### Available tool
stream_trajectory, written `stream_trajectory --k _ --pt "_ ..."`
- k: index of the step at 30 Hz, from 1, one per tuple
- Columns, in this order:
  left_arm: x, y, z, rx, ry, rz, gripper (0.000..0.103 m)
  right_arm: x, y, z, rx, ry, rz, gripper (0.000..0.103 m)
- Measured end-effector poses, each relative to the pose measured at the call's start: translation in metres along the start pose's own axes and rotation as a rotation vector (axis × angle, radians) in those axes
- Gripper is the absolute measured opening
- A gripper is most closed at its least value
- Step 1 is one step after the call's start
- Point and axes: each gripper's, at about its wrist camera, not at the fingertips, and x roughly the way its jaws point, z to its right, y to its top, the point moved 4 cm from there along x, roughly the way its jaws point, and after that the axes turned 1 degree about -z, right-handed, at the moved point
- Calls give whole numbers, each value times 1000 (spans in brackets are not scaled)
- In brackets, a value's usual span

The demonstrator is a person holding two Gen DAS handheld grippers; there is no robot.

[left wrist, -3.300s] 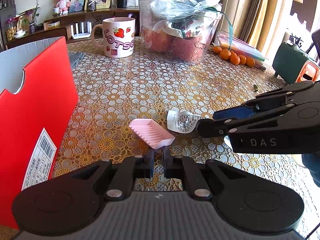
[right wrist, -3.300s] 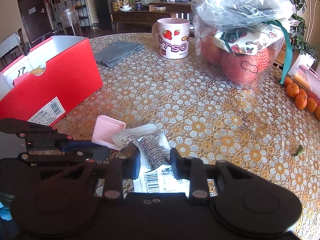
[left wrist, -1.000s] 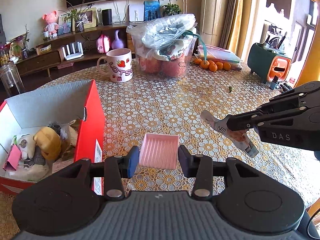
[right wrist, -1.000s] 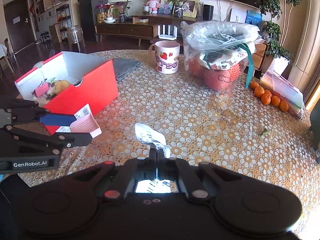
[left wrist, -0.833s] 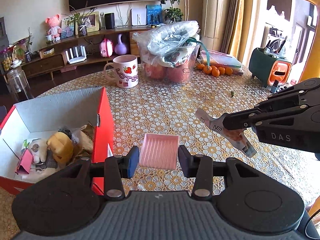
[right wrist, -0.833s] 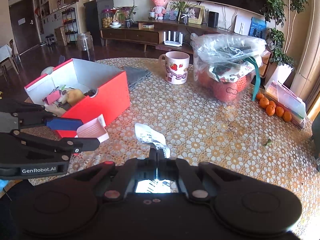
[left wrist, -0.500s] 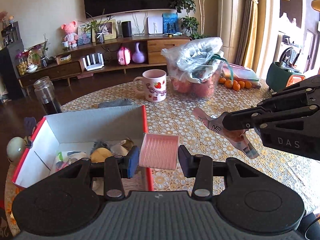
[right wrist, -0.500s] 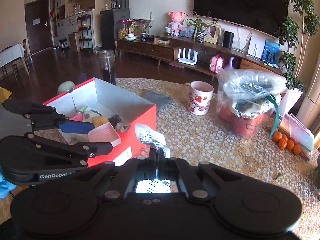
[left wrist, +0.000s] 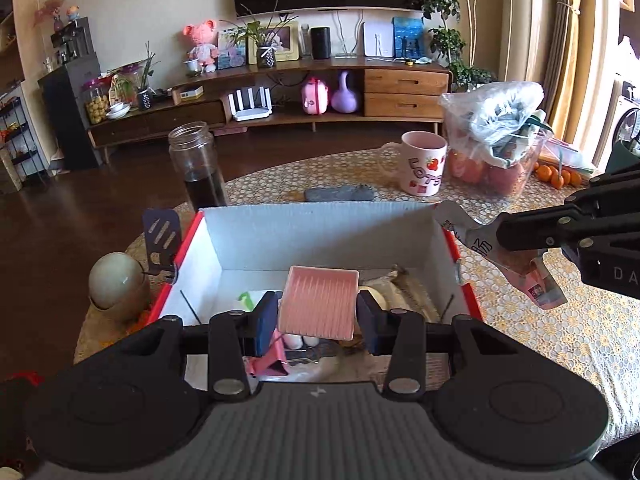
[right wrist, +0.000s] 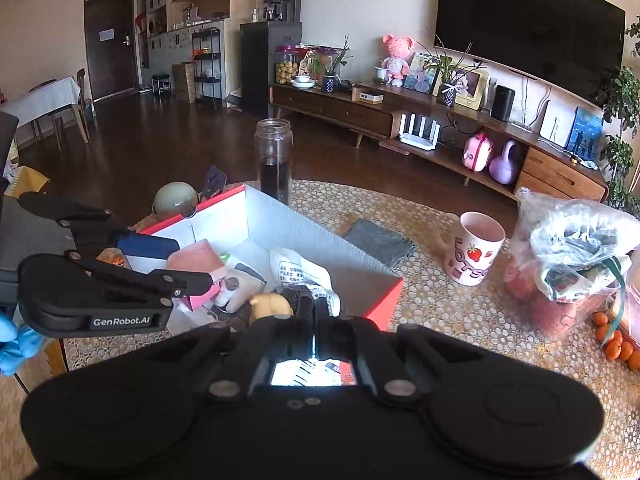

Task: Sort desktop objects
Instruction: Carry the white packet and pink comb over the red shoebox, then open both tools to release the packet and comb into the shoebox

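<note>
While both grippers hang over the red box (left wrist: 456, 256), each one holds something. The left gripper (left wrist: 318, 316) squeezes a small pink tray (left wrist: 318, 304) between its two blue pads (left wrist: 266, 322). The tray has thin lines on it and sits up in the air, above the things inside the box. The right gripper (right wrist: 316, 312) is clenched tight on a crinkly white packet (right wrist: 300, 270) with printed words on it. In the left wrist view the packet (left wrist: 500, 260) sticks out from the black fingers, just over the right edge of the box.

The box is red outside and white inside, and it is open at the top. It sits on the desk (left wrist: 520, 344), which has a yellow flower cloth. Inside the box lie a yellow toy (right wrist: 270, 304), a white soft toy (right wrist: 236, 286) and a pink clip (left wrist: 268, 364), all close together.

Behind the box lies a folded grey cloth (left wrist: 340, 193). Near it stands a pink mug (left wrist: 422, 168) with strawberries on it. Beside the mug is a clear bag (left wrist: 496, 136) with red fruit inside, and some small oranges (left wrist: 558, 176) lie past that. A glass jar (left wrist: 196, 166) with dark stuff in the bottom stands at the far left corner of the box. A round pale green ball (left wrist: 116, 280) rests left of the box.
</note>
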Motion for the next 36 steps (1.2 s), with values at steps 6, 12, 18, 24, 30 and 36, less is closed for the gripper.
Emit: stream_trajectory --k 6,12,18,24,30,36 --pt "19 1 -36 -29 26 -21 41 29 12 -10 17 12 -11 0" --pt "45 -2 -57 -57 40 -51 41 58 19 -15 38 14 -22 0" --pt "68 -7 -64 -66 41 -84 41 86 14 -17 51 1 -66 0" --pt "88 -16 -62 -108 53 -114 41 101 1 -19 53 -1 -97 0" --pt "98 -22 -54 -123 54 -120 41 113 -11 -16 51 -5 -136 1" --pt "107 -28 -48 -136 42 -145 41 115 -20 -15 48 -2 -159 12"
